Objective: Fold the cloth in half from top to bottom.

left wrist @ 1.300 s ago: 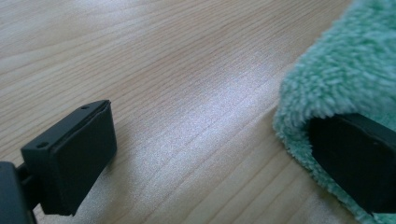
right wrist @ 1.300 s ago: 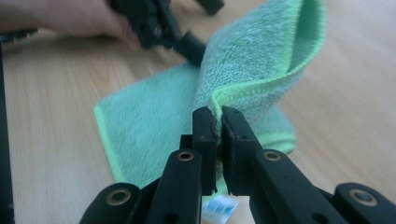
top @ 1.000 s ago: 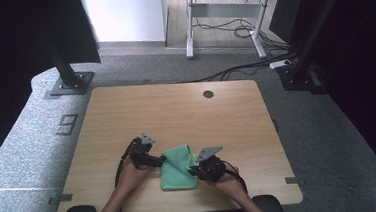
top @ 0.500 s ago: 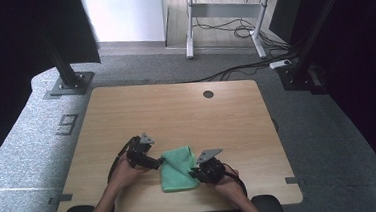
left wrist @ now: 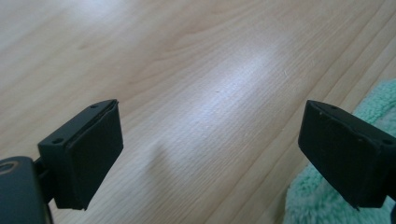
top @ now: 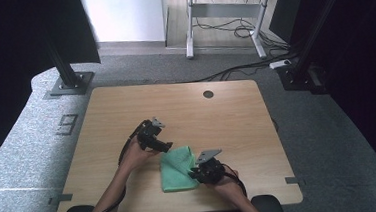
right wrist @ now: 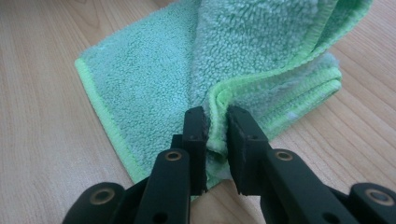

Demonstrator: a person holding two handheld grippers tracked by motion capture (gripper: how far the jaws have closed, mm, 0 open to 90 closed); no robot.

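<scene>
Green cloth [top: 178,168] lying on the near part of the wooden desk [top: 226,113], between the two hands, folded into a rough rectangle with more than one layer. Fabric: fluffy microfibre pile, pale mint green on the faces, brighter lime-green stitched hem along every edge, seen close in the right gripper view [right wrist: 154,79]. Lower layers flat on the desk; one fold raised, with its hemmed edge bent in a curve and standing up between the jaws. Right gripper [top: 200,173] at the cloth's right near edge, jaws nearly closed, a narrow gap between them taken up by the raised fold [right wrist: 215,122]; jaws just been opening slightly, cloth between them and touching both pads as far as can be seen. Left gripper [top: 165,146] at the cloth's far left corner, tilted down toward the desk, jaws spread wide and just been closing a little, with nothing between them but bare wood grain [left wrist: 210,126]. Edge of the cloth [left wrist: 327,205] visible behind the right-hand jaw in the left gripper view, not in contact with either pad. No stains or tears noted on the exposed cloth surfaces.
</scene>
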